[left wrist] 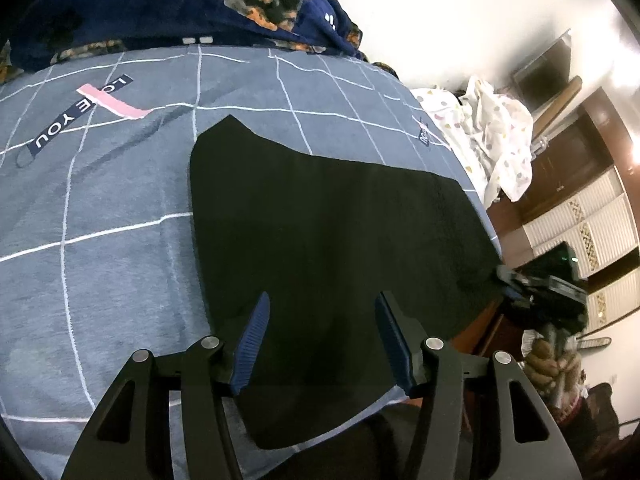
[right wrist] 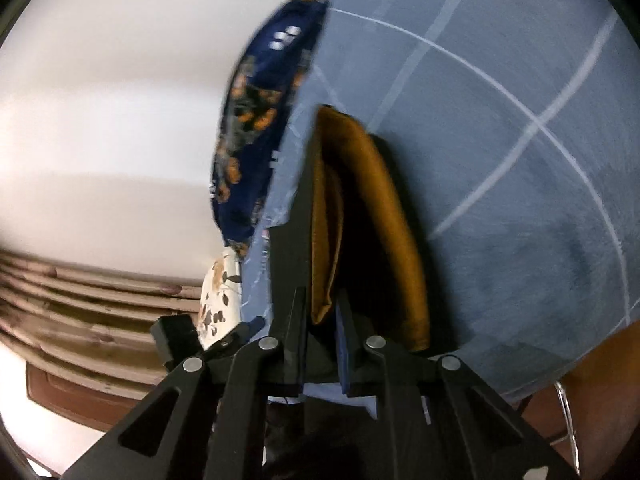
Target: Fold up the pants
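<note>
Flatly, black pants [left wrist: 328,216] lie under wide left claw [left wrist: 322,304]; right claw [right wrist: 324,304] pinches mustard-brown folded fabric [right wrist: 372,216]

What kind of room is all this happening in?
Most likely a bedroom in a home. The black pants lie on a bed covered by a grey-blue checked sheet, a navy floral blanket is bunched at its far end, and wooden wardrobe doors stand at the side.

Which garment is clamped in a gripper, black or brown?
The brown garment, pinched in the shut right gripper. The black pants lie flat under the open left gripper.
</note>
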`<state>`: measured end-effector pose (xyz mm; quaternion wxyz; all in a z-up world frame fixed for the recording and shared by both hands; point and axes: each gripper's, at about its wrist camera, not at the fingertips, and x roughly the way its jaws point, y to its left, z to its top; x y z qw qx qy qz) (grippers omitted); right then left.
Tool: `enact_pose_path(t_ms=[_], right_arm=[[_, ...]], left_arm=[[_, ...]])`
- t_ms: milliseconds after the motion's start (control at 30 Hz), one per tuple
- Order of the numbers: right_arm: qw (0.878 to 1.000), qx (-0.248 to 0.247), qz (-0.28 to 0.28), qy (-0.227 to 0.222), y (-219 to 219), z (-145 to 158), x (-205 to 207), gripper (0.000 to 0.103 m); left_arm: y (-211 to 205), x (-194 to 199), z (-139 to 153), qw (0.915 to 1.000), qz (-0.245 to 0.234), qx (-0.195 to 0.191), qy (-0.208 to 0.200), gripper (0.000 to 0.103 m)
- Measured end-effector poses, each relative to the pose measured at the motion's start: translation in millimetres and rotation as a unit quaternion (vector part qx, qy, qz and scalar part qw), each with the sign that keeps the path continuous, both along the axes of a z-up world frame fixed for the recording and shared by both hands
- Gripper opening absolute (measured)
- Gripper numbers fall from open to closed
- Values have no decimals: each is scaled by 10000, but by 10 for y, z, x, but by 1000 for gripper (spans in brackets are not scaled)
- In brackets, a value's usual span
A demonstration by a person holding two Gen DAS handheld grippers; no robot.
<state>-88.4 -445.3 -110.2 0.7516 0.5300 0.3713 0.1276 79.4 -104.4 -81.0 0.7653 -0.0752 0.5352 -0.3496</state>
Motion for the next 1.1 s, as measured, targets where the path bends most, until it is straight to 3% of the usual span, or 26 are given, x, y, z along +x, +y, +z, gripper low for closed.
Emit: enact_pose_path(t_ms=[133, 233, 333, 633, 733, 867, 1033, 1100], right_arm=[[10000, 42, 16, -15, 103, 130, -142, 12], [9989, 92, -111, 450, 49, -156, -280, 12], [9953, 502, -340, 751, -47, -522, -313, 10], [9947, 547, -315, 816, -71, -602, -325, 9], [9924, 776, -418, 855, -83, -615, -308, 12], [9938, 575, -401, 865, -84, -515, -279, 17], [9938, 520, -547, 811, -149, -393, -346, 30], [9939, 461, -638, 776, -200, -326, -378, 43]], left_arm=[[12, 1, -9, 10000, -6, 21, 5, 62], [-18, -8, -53, 10000, -40, 34, 17, 62], [-66, -24, -128, 9998, -116, 170, 75, 62], [-149, -62, -268, 9991, -233, 366, -31, 63], [-167, -90, -296, 9986, -275, 431, -114, 63], [-214, -129, -327, 9975, -377, 564, -219, 65], [-205, -138, -340, 9978, -377, 510, -179, 68], [-206, -132, -339, 9981, -357, 484, -157, 68]])
